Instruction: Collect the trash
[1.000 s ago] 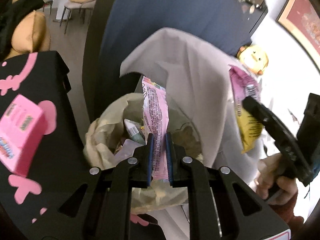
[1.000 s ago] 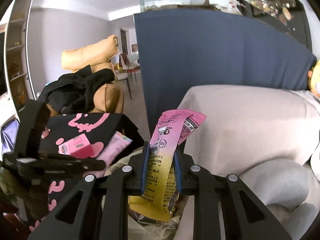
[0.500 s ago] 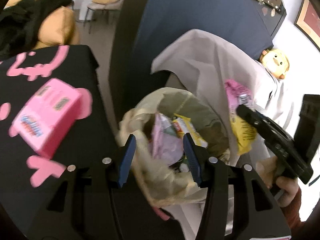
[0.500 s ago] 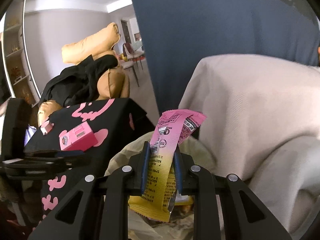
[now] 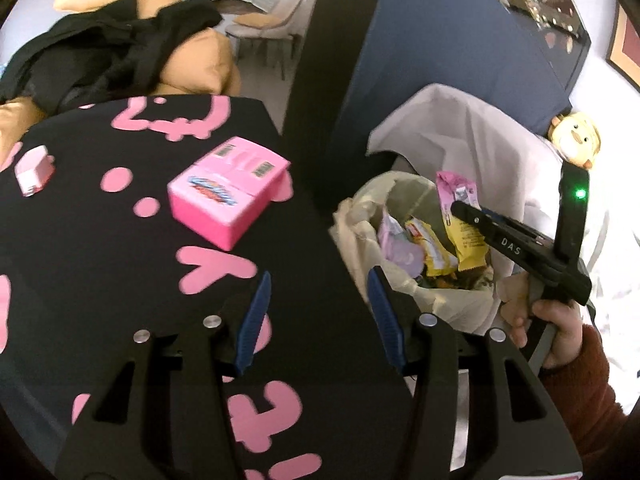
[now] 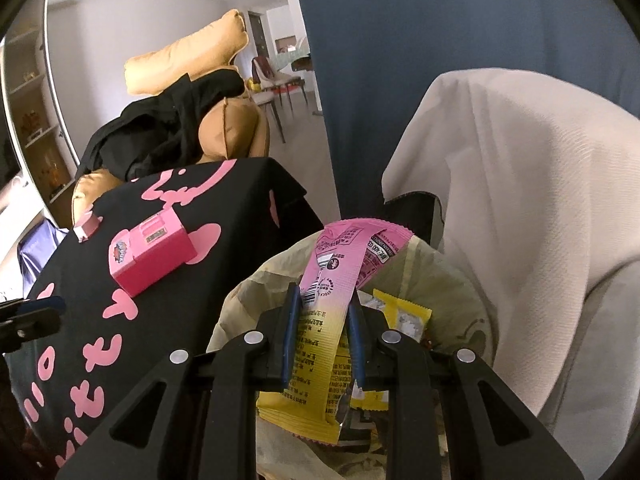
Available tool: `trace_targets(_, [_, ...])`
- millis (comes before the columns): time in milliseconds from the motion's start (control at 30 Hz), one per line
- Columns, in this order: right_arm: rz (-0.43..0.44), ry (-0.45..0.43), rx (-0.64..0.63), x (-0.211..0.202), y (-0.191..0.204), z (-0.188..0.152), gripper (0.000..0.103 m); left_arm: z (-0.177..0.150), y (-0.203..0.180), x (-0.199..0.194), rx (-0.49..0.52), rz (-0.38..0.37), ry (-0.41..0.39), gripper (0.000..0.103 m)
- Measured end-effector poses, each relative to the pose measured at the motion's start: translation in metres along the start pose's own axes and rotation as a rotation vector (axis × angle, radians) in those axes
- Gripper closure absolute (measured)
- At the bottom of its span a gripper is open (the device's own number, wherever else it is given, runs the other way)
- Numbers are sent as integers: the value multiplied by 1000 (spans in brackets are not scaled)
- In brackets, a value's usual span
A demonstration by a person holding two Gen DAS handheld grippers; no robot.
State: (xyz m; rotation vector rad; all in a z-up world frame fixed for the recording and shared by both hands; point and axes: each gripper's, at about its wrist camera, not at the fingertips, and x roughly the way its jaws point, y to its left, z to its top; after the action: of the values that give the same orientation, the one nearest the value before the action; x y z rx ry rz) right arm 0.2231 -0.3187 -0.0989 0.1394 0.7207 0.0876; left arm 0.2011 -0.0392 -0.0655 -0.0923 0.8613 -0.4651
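Trash bag (image 6: 460,280) gapes at lower centre as the right claw (image 6: 322,334), clamped on a pink-and-yellow wrapper (image 6: 320,344), should sink inside before releasing; left claw (image 5: 316,312) hangs apart, empty.

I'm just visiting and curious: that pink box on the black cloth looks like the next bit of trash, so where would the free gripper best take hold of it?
Probably across the pink box at its two long side walls, coming down from above. It lies flat on the black cloth with bare cloth around it, and those walls look straight and parallel. The left gripper is open and holds nothing.
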Motion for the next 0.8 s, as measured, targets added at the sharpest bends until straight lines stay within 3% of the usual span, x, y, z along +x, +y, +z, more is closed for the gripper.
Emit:
trace_targets(67, [7, 12, 15, 6, 0, 0, 80, -2, 4, -8, -6, 9, -24, 55])
trace_targets(200, [-2, 35, 46, 14, -3, 0, 50, -6, 8, -25, 0, 23, -81, 46])
trace_targets(433, [-36, 51, 55, -9, 8, -6, 48, -16, 22, -57, -36, 48, -137, 41])
trace_targets(600, [28, 33, 48, -65, 47, -22, 48, -33, 24, -84, -34, 54, -159, 32])
trace_targets(667, [71, 2, 34, -98, 71, -33, 48, -40, 21, -96, -13, 63, -172, 22])
trace_targets(800, [74, -70, -48, -151, 116, -58, 48, -57, 15, -123, 11, 95, -184, 10])
